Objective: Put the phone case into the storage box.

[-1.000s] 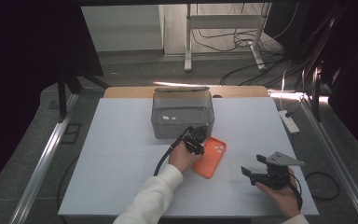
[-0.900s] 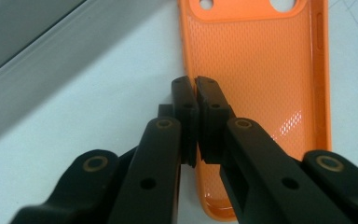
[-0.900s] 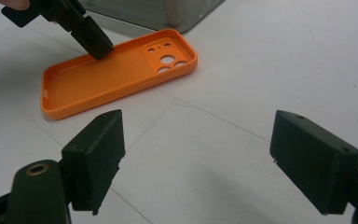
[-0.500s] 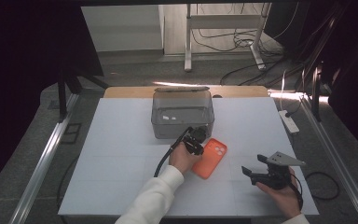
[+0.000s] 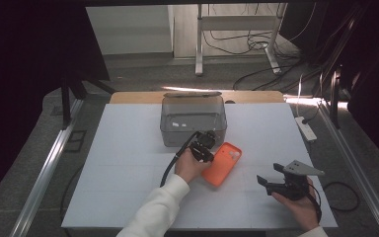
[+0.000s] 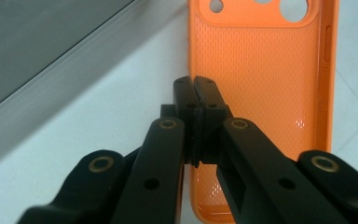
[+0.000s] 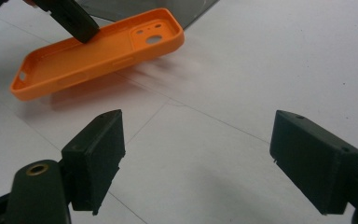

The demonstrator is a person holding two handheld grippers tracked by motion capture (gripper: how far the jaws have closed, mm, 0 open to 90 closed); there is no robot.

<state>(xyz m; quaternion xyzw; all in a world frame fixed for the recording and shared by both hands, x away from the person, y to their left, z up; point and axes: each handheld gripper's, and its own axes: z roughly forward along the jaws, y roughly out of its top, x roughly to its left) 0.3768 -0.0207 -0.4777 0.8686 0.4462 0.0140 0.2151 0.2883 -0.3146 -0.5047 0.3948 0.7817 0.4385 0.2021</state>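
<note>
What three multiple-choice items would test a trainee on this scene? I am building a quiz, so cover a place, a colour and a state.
1. Where is the clear plastic storage box relative to the phone case?
A. beyond it
B. nearer the person
C. on the floor

2. What colour is the soft rubbery phone case?
A. blue
B. orange
C. white

3. How do the jaws of the black right gripper stand?
A. shut on the case
B. shut on nothing
C. wide apart

Key: 1 A, the high view shows the box farther up the white table. 2 B, orange in every view. 3 C, bare table shows between them.
</note>
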